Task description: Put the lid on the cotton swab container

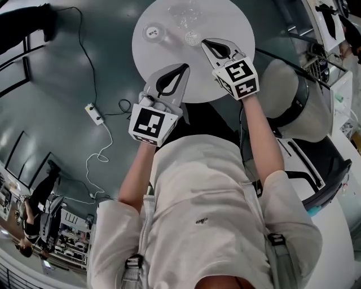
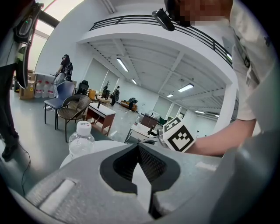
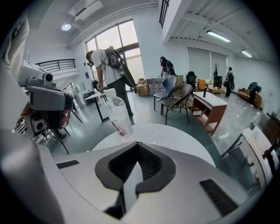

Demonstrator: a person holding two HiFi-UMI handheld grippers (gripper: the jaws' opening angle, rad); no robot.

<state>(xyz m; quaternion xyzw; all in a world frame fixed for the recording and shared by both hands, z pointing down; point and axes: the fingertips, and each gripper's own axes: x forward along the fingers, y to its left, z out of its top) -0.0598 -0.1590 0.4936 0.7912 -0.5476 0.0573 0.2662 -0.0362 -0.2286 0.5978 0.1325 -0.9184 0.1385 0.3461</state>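
The round white table (image 1: 225, 73) lies at the top of the head view. On it stands a small round open container (image 1: 193, 38) with white swab tips showing. A clear plastic piece (image 1: 183, 14) lies beyond it; whether that is the lid I cannot tell. It also shows as a clear shape (image 3: 161, 137) in the right gripper view. My right gripper (image 1: 204, 42) is shut and empty, its tip just right of the container. My left gripper (image 1: 185, 66) is shut and empty over the table's near edge. Both tips are pressed together in the gripper views, left gripper (image 2: 138, 146) and right gripper (image 3: 137, 144).
A water bottle (image 1: 152, 32) stands at the table's left, the bottle (image 2: 81, 138) also ahead of the left gripper and the bottle (image 3: 118, 116) ahead of the right. A grey chair (image 1: 290, 101) stands to the right. A power strip (image 1: 94, 113) and cables lie on the floor. People stand in the room.
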